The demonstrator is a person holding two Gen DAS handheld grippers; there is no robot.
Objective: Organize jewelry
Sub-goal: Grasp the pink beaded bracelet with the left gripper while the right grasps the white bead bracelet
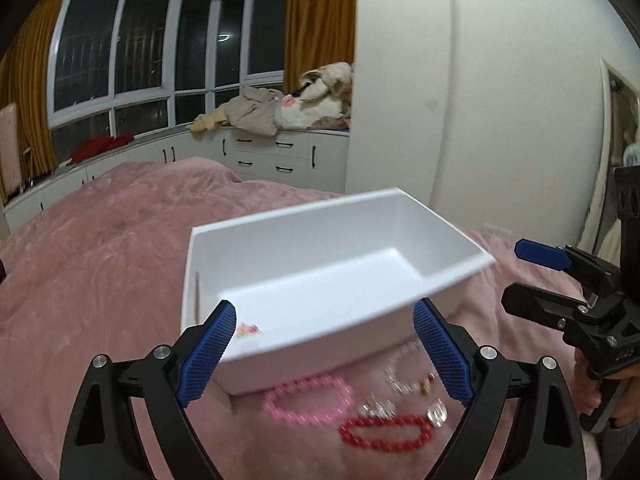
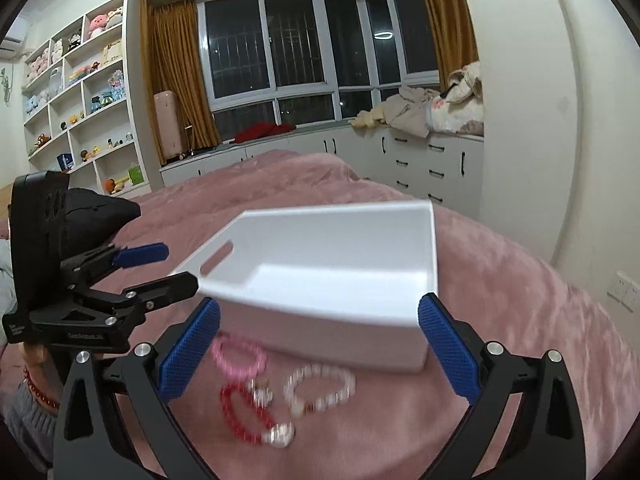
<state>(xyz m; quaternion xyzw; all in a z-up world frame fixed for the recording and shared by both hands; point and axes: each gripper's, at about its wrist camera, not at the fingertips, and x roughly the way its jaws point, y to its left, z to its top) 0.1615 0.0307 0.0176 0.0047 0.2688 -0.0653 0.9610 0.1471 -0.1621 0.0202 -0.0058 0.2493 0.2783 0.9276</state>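
- resting on a pink plush blanket (image 1: 100, 264) that covers the bed is a white rectangular bin (image 1: 320, 276), seen in both wrist views; its long side faces the cameras and a slot handle (image 2: 217, 257) is cut into one short end wall
- inside the bin, near the corner by the left gripper's pad, lies a small multicoloured piece (image 1: 249, 330); too blurred to name more exactly
- on the blanket just in front of the bin lie the loose bracelets: a pink beaded bracelet (image 1: 309, 398) nearest the bin wall; a red beaded bracelet (image 1: 386, 434) closer to the camera; a pale, clear-beaded bracelet (image 2: 320, 388) beside them; small sparkly pieces (image 1: 378, 408) sit between the pink and red ones
- left gripper (image 1: 324, 356): jaws spread wide, blue textured pads well apart; nothing between them is gripped; the bin's near wall and the bracelets show through the gap
- right gripper (image 2: 320, 352): jaws likewise spread wide and holding nothing; the bin's near wall and the bracelets show between its pads
- each gripper shows at the edge of the other's view, to the side of the bin and apart from it
- a red bead wristband (image 2: 38, 388) shows on the person's wrist under the left gripper, above a grey sleeve (image 2: 28, 420)
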